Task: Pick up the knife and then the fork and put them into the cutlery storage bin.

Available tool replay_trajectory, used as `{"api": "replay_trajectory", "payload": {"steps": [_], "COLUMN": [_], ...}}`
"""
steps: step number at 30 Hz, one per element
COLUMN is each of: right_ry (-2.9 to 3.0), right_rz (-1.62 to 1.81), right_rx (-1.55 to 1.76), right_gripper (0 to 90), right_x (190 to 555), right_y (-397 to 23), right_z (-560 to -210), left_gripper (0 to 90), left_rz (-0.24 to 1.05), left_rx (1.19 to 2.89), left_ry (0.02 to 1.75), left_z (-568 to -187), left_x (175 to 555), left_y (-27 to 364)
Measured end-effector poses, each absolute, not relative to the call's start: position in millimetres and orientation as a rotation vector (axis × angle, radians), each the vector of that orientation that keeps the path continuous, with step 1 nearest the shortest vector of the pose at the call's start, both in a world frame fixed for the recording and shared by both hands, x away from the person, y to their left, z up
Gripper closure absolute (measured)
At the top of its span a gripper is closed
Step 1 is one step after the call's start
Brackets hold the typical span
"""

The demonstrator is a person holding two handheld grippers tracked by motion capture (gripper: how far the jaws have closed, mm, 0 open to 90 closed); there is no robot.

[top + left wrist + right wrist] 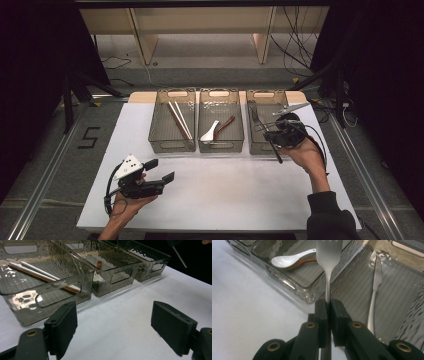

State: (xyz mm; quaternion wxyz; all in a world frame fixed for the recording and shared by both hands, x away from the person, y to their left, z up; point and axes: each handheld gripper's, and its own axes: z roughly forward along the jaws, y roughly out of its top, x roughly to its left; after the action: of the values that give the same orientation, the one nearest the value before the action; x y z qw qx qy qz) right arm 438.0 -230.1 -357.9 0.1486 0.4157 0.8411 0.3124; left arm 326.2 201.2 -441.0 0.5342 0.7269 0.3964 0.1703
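Fork sits clamped by its handle in our right gripper, held above the right bin — a knife lies inside it. Our left gripper rests near the table's front edge, jaws spread wide — nothing between them.

The fork is plain silver steel, clamped between the matte black jaws of the right gripper, whose pivots show brass-coloured rivets. The three bins are smoky grey-brown see-through plastic with ribbed floors. One holds white and reddish-brown chopsticks, another a white spoon, the third a silver knife. The desk is white.
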Motion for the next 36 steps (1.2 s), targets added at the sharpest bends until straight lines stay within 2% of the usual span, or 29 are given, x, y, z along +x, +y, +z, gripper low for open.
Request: {"api": "replay_trajectory", "payload": {"steps": [22,36], "right_ry": [2.28,2.191], "right_rz": [0.937,0.903], "right_rx": [1.271,1.384], "right_gripper": [84.9,84.8], "right_x": [472,507], "right_y": [-233,-238], "right_z": [-344,-355], "left_gripper": [20.7,20.6], "left_rz": [0.405,0.403], "left_rx": [1.729,1.728], "left_ry": [0.945,0.946], "left_z": [-441,-441], "left_x": [326,326], "left_y": [201,202]}}
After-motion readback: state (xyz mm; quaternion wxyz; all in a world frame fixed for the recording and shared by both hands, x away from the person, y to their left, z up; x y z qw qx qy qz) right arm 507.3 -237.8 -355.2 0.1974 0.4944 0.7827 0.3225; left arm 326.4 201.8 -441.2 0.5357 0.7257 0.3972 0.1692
